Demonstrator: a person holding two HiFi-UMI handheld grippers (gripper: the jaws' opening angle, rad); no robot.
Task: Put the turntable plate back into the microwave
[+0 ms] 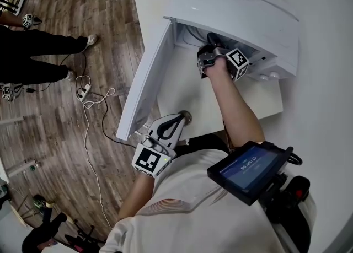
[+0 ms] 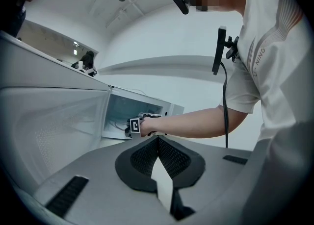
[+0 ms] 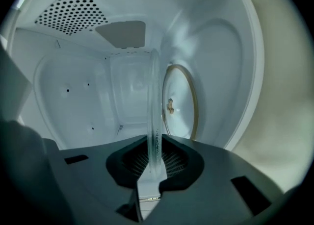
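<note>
Insertion step: my right gripper (image 3: pixel 155 153) is clamped on the rim of the glass turntable plate (image 3: pixel 154 101), which sits inside the microwave (image 1: pixel 237 9) cavity, roughly parallel to the roller ring (image 3: pixel 189 96) but apart from it; next I judge it needs centring over the hub and lowering before release; my left gripper (image 2: pixel 158 143) is closed on nothing.

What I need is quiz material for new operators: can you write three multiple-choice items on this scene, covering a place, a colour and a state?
1. Where is the right gripper?
A. over the floor
B. inside the microwave
C. on top of the microwave

2. What colour is the microwave?
A. white
B. black
C. red

3. What state is the glass turntable plate in?
A. lying flat on the roller ring
B. resting on the table
C. clamped by its rim in the right gripper

Answers:
1. B: the right gripper view shows cavity walls all around it.
2. A: the head view shows a white casing.
3. C: the jaws are closed on the plate's edge, and the roller ring beyond is bare.
</note>
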